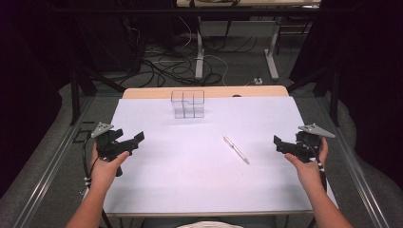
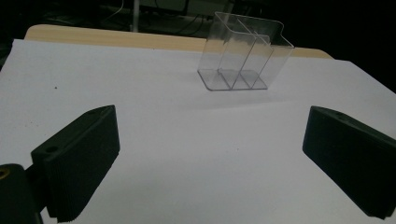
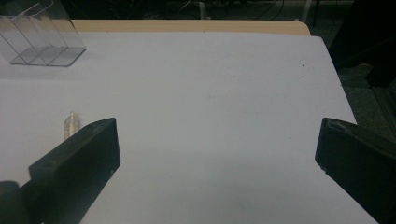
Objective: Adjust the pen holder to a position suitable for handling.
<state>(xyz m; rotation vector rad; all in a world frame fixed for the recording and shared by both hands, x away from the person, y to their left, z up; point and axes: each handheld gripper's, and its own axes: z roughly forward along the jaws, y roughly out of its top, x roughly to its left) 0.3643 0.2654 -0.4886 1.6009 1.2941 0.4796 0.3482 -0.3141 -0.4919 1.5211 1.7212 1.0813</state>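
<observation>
Nothing is in hand yet: the left gripper (image 1: pixel 135 141) and the right gripper (image 1: pixel 279 143) are held at opposite edges of the white table (image 1: pixel 190 190), each with its jaws spread wide and empty. The pen (image 1: pixel 236 149) lies flat right of centre, nearer the right gripper, so the likely first move is for that gripper to close on its slim barrel. The clear divided organizer (image 1: pixel 188 104) stands upright near the far edge and looks empty, though its transparency makes that hard to confirm.

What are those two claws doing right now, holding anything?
Left claw: open, holding nothing, jaws spread wide above the white table.
Right claw: open, holding nothing; the pen lies untouched on the table.
</observation>
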